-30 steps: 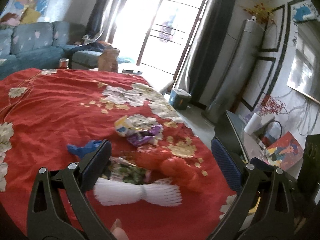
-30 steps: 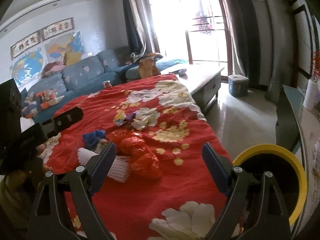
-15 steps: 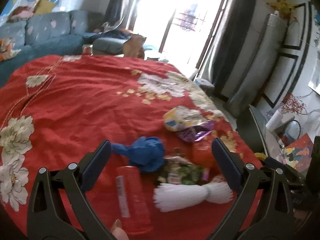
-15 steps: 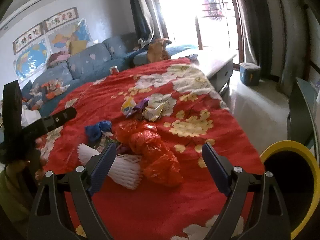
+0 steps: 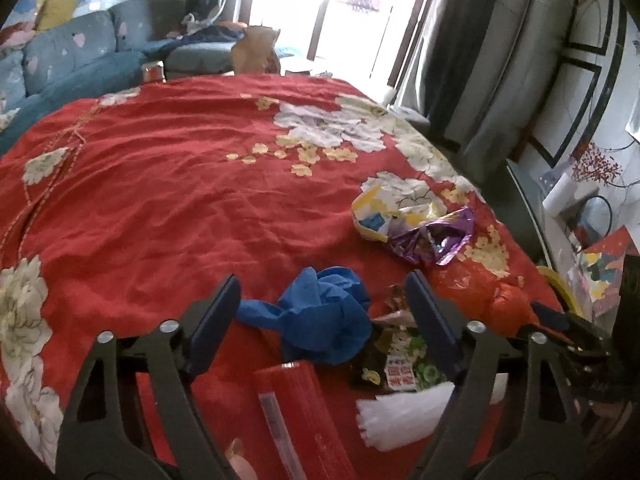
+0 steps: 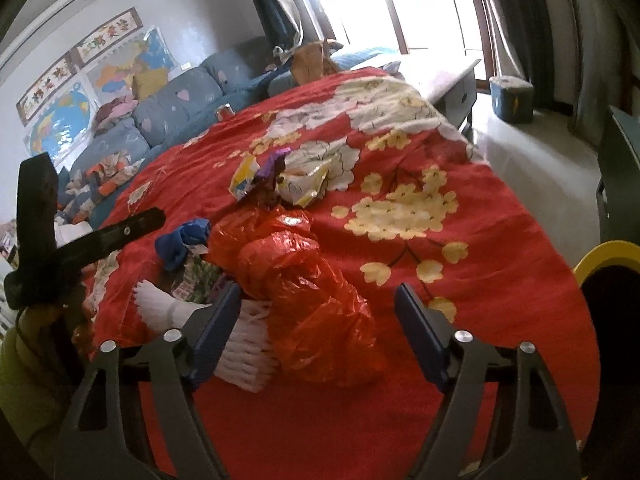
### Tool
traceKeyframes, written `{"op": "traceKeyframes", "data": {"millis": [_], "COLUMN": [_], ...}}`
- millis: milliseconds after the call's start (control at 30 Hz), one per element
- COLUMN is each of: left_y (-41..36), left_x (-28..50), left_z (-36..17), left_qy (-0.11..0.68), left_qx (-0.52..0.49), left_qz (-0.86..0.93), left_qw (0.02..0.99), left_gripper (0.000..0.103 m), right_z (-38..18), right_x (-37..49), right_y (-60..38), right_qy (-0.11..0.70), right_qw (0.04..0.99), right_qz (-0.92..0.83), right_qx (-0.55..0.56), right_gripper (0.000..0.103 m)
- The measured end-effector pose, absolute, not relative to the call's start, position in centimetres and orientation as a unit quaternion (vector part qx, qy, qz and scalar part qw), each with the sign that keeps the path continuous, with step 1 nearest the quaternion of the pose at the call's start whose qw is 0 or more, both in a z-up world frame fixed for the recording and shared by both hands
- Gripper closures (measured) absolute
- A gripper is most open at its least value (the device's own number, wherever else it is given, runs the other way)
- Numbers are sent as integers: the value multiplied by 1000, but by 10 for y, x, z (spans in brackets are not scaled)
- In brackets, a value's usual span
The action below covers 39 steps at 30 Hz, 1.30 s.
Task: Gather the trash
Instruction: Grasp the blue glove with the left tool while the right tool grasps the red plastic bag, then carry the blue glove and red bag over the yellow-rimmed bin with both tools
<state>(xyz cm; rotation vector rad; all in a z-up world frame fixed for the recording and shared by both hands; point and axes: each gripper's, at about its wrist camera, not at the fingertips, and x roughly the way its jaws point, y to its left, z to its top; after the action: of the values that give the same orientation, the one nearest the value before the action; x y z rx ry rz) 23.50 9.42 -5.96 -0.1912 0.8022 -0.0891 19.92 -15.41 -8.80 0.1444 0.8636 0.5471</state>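
Note:
Trash lies in a pile on the red flowered cloth. My left gripper is open, its jaws on either side of a crumpled blue glove. A red packet, a green snack wrapper and a white foam net lie just below it. A yellow wrapper and a purple wrapper lie farther off. My right gripper is open around a crumpled red plastic bag. The foam net and the blue glove lie to its left.
A yellow-rimmed bin stands off the cloth's right edge. A blue sofa and a drinks can sit at the far side. A low table and a blue stool stand by the window.
My left gripper swung left from the red bag and foam net to the blue glove and closed in on it. My right gripper moved forward over the red bag.

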Motion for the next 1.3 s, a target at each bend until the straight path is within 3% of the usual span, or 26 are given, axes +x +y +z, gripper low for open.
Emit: {"op": "traceKeyframes", "data": {"millis": [33,200,333,467,500,633,1300], "left_y": [94,92,92,90,89,88,66], "left_x": [239,251,259,260,259,257,213], "left_z": [-62,-73,-80,-84,-85,-84,-14], "left_qy": [398,419,434,438,438,431,315], "left_qx": [-92,-74,-69,-67,-68,-74,-108], "left_qz": [-46,-46,-46,-51,-53,-58,-92], "left_qw": [912,904,897,895,895,898,938], "left_gripper": [31,32,48,68,80,91,93], "right_z": [-90,-94,-92,-87,-86,-79,-48], "right_x": [199,195,186,178,177,172,148], "right_y": [-154,-152,-154,-161,-163,-170,-196], "right_qy": [416,420,413,403,402,394,348], "right_qw": [868,863,866,871,872,876,896], "right_qz": [263,275,278,275,274,271,266], "right_qx": [70,61,55,58,60,64,74], "right_gripper": [32,62,77,82,83,85,92]}}
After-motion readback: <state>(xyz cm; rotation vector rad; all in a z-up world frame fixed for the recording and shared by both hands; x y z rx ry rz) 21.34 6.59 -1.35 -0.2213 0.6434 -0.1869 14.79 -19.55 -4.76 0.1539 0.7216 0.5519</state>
